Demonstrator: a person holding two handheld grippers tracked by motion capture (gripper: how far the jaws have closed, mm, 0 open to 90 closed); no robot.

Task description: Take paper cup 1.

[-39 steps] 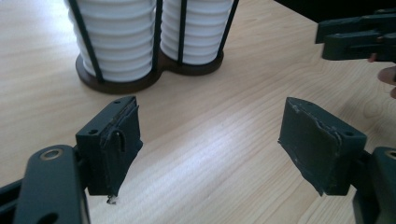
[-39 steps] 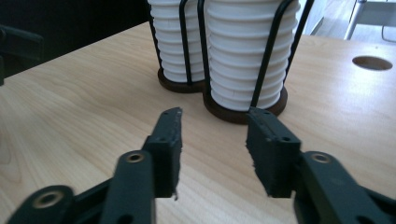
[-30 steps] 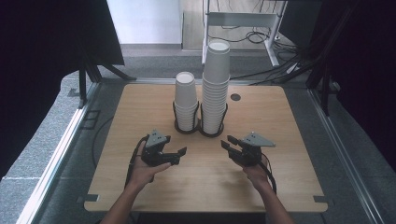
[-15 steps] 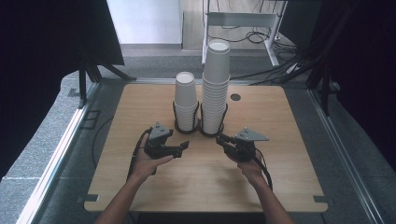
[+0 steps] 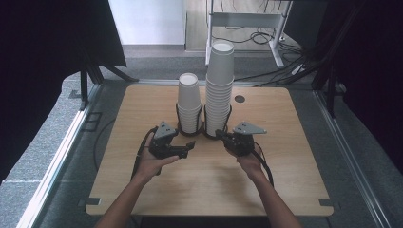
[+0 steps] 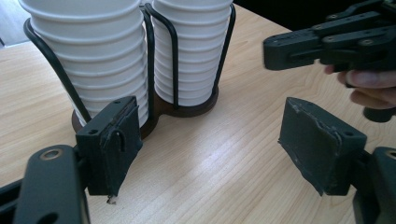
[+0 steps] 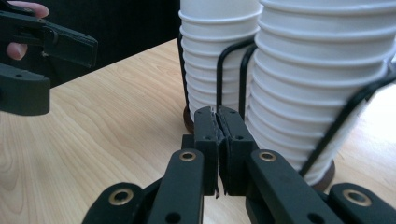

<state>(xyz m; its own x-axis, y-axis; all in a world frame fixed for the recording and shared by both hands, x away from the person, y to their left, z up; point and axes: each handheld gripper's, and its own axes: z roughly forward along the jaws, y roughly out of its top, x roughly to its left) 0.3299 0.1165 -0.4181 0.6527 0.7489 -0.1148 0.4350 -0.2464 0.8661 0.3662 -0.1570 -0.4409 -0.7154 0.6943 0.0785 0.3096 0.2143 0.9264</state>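
Note:
Two stacks of white paper cups stand in a black wire holder at mid table: a short stack on the left and a tall stack on the right. My left gripper hovers just in front of the short stack, open, with nothing between its jaws. My right gripper points at the foot of the tall stack. Its jaws have just been closing and are shut, pad to pad, on nothing. The tall stack and the short stack rise close behind them.
The wooden table has a round cable hole at the back right. Dark curtains, cables and a white frame stand beyond its far edge. In each gripper view the other gripper hovers nearby.
My right gripper has moved forward and left, up to the holder below the tall stack, and its jaws have come together. The left gripper has hardly shifted.

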